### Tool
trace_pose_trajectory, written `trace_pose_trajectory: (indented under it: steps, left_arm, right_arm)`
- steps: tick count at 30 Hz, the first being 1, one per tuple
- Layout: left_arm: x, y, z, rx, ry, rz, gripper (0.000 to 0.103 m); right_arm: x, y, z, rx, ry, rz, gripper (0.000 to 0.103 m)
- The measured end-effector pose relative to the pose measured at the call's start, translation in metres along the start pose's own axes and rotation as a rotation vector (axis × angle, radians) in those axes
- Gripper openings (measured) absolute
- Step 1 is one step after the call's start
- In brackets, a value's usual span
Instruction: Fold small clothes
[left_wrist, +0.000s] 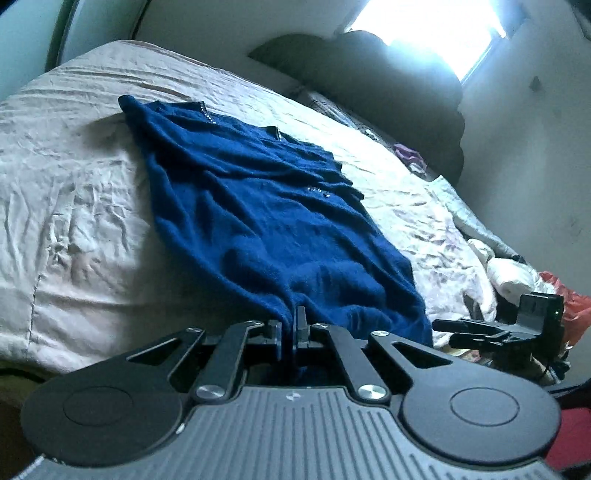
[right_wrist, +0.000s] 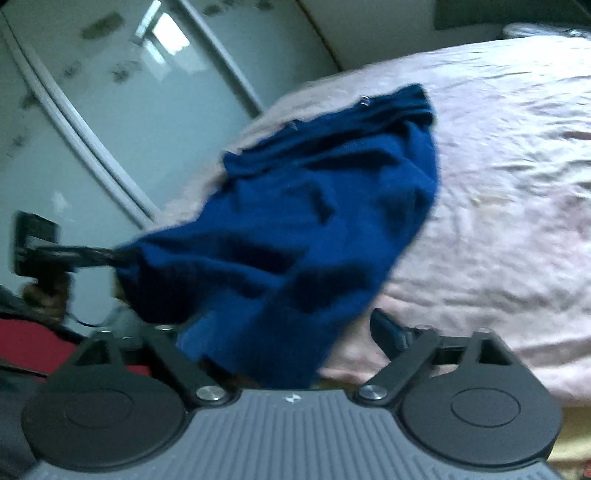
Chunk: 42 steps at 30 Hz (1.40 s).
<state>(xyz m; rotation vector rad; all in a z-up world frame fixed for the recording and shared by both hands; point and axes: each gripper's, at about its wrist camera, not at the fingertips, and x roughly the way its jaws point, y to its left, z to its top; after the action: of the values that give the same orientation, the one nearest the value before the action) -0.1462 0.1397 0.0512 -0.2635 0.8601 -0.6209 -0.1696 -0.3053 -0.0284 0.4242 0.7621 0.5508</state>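
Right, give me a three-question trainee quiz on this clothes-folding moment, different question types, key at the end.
1. True or false: the left gripper is shut on the hem of the blue sweater.
2. Multiple choice: the right gripper is A) shut on the sweater, B) open, C) out of view.
3. Short answer: what does the sweater lie on?

Key: 1 true. 2 B, its fingers stand wide apart with the hem hanging between them. 3 The bed, on its wrinkled pale cover.

The sweater (left_wrist: 266, 221) is dark blue with tiny shiny dots. The bedsheet (left_wrist: 74, 206) is pale pink. Both grippers (left_wrist: 290, 328) (right_wrist: 291, 343) are black and grey.
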Motion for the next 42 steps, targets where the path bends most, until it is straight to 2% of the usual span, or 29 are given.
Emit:
trace_pose_trajectory:
  steps: [2, 4, 5, 8, 12, 19, 25, 31, 42]
  left_arm:
    - [0.003, 0.001, -0.003, 0.006, 0.011, 0.009, 0.004]
    - [0.008, 0.004, -0.006, -0.003, 0.026, 0.022, 0.004]
    - [0.01, 0.005, -0.006, -0.012, 0.033, 0.021, 0.003]
    - [0.009, 0.005, -0.006, -0.012, 0.032, 0.015, 0.003]
    - [0.0, 0.001, 0.001, -0.001, -0.004, 0.004, 0.003]
    - [-0.011, -0.001, 0.027, -0.043, -0.089, -0.079, 0.003]
    - [-0.017, 0.008, 0.05, -0.1, -0.159, -0.117, 0.003]
    - [-0.013, 0.019, 0.083, -0.129, -0.226, -0.086, 0.003]
    - [0.026, 0.041, 0.143, -0.149, -0.268, 0.005, 0.003]
  right_arm:
    - [0.004, -0.009, -0.006, 0.057, 0.009, 0.026, 0.092]
    - [0.011, -0.015, -0.013, 0.122, -0.003, 0.119, 0.09]
    - [0.016, -0.014, -0.014, 0.125, 0.009, 0.153, 0.082]
    - [0.031, -0.009, -0.015, 0.116, 0.039, 0.131, 0.009]
    - [0.02, -0.011, -0.007, 0.113, 0.0, 0.164, 0.009]
    - [-0.01, -0.009, 0.034, 0.114, -0.177, 0.313, 0.009]
    - [-0.008, -0.02, 0.06, 0.153, -0.261, 0.39, 0.009]
    - [0.019, -0.028, 0.102, 0.133, -0.281, 0.376, 0.01]
    - [0.066, -0.053, 0.161, 0.145, -0.317, 0.379, 0.01]
